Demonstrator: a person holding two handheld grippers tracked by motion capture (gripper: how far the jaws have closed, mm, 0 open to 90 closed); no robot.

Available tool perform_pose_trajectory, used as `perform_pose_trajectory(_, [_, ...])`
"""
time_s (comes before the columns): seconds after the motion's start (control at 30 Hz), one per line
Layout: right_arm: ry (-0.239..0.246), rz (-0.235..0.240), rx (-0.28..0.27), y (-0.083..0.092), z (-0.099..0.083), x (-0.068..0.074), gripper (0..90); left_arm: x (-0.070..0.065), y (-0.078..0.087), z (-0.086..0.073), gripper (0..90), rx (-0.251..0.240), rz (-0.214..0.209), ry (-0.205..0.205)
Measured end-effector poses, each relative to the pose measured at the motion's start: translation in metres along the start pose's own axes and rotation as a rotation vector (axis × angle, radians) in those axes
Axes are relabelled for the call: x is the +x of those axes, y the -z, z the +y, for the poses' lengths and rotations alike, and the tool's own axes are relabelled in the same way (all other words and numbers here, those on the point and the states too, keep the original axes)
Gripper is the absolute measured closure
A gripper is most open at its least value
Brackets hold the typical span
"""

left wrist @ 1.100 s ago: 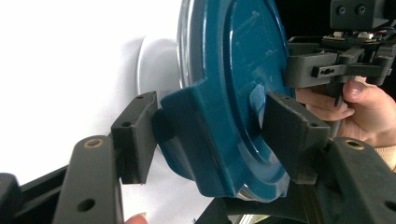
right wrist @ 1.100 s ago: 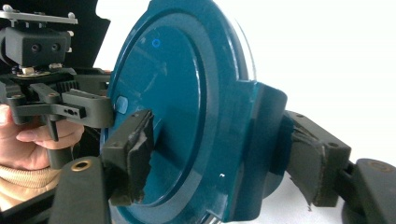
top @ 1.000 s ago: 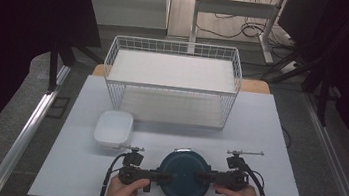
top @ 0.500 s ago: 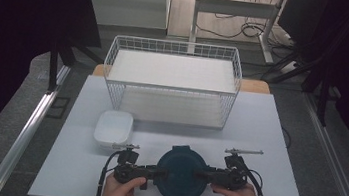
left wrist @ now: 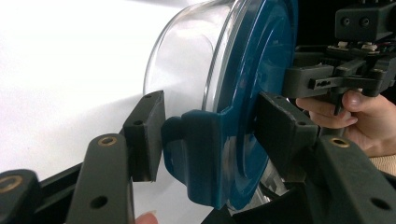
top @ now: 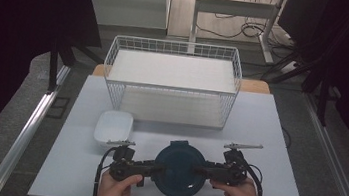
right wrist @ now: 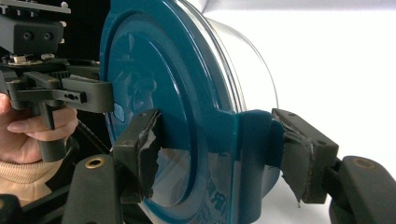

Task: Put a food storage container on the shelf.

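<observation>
Blue-lidded round clear container (top: 179,169) hangs level between both tongs over the bench's (top: 278,141) near edge, left tongs (left wrist: 205,140) and right tongs (right wrist: 217,154) apparently clamping opposite lid tabs; the white wire basket (top: 172,80) lies straight ahead.

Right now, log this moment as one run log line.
left gripper: shut on round container latch | right gripper: shut on opposite latch | container: held between both, blue lid on | wire basket: behind
</observation>
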State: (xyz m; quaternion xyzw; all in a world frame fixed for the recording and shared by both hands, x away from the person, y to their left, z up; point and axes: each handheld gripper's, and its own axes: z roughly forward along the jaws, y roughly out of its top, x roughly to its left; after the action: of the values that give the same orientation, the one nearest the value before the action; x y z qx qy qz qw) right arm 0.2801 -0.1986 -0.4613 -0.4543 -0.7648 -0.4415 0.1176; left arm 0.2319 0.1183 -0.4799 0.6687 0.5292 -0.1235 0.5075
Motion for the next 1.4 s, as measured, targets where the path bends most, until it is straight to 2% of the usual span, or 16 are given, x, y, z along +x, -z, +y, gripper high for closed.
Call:
perform_pose_trajectory(0.4, [0.036, -0.007, -0.01, 0.001, 0.023, 0.006, 34.9, -0.001, 0.007, 0.021, 44.3, -0.013, -0.005, -0.011])
perform_pose_trajectory(1.03, [0.092, -0.001, -0.059, 0.011, 0.073, 0.024, 34.9, -0.016, 0.029, 0.07, 44.3, -0.047, 0.012, -0.075])
perform_pose_trajectory(1.4, [0.111, -0.014, -0.063, 0.015, 0.093, 0.031, 34.9, -0.017, 0.035, 0.089, 44.3, -0.053, -0.001, -0.081])
